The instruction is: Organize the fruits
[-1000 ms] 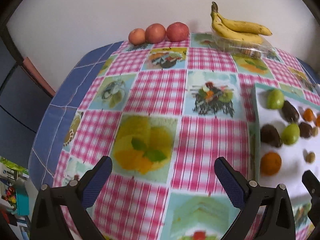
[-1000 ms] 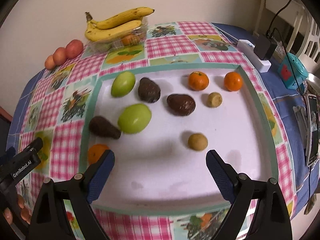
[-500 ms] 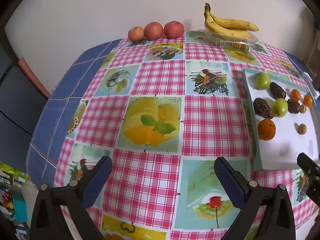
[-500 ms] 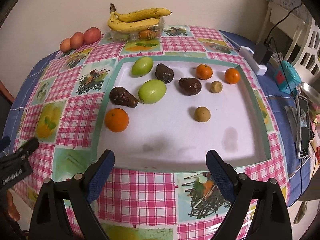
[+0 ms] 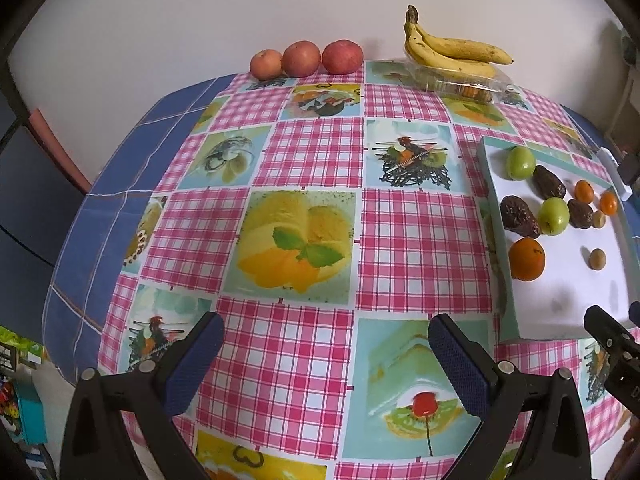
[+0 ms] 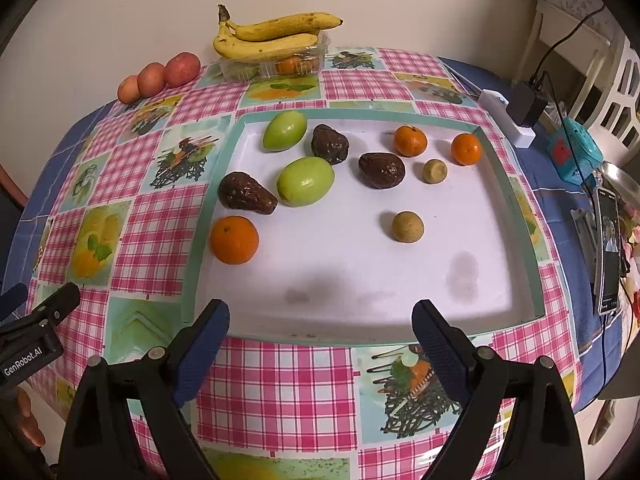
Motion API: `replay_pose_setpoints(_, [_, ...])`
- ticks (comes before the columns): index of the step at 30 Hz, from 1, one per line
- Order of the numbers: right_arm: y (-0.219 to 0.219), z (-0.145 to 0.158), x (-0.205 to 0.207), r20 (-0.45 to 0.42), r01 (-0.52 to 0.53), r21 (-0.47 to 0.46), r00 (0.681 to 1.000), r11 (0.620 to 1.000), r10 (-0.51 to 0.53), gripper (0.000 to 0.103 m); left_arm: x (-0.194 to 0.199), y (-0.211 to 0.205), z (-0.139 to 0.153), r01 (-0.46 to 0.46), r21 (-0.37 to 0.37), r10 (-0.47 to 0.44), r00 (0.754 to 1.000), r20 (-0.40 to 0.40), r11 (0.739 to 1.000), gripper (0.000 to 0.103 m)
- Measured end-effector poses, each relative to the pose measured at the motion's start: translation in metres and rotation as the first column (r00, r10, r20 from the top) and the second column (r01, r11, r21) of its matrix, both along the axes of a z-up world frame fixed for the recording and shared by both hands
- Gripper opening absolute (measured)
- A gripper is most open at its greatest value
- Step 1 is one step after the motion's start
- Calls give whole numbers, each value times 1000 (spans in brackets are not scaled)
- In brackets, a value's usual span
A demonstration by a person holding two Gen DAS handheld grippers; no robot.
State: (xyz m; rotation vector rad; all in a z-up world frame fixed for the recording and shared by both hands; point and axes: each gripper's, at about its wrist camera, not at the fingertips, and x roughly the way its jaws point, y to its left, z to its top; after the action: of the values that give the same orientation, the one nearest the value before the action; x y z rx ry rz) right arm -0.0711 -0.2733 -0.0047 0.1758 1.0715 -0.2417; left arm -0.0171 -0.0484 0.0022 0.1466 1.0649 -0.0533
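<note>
Both grippers, left [image 5: 326, 354] and right [image 6: 320, 340], hang spread and empty at the near edge of the tray [image 6: 508, 184]. On the tray, oranges [image 6: 234, 239], green fruits [image 6: 305, 181], dark fruits [image 6: 246, 193] and small brown fruits [image 6: 407, 226] lie mixed. Whichever fruit is gripped, a light centred grip suits round fruit. The box [image 6: 276, 65] under the bananas [image 6: 272, 36] hides its contents.
</note>
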Motion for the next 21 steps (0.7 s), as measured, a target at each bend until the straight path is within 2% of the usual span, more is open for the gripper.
replay_pose_setpoints(21, [1,0,1,3,-9,14,1000,1000,9,93,0,-2,-1,7,1,-7,1000,-9,1000,103])
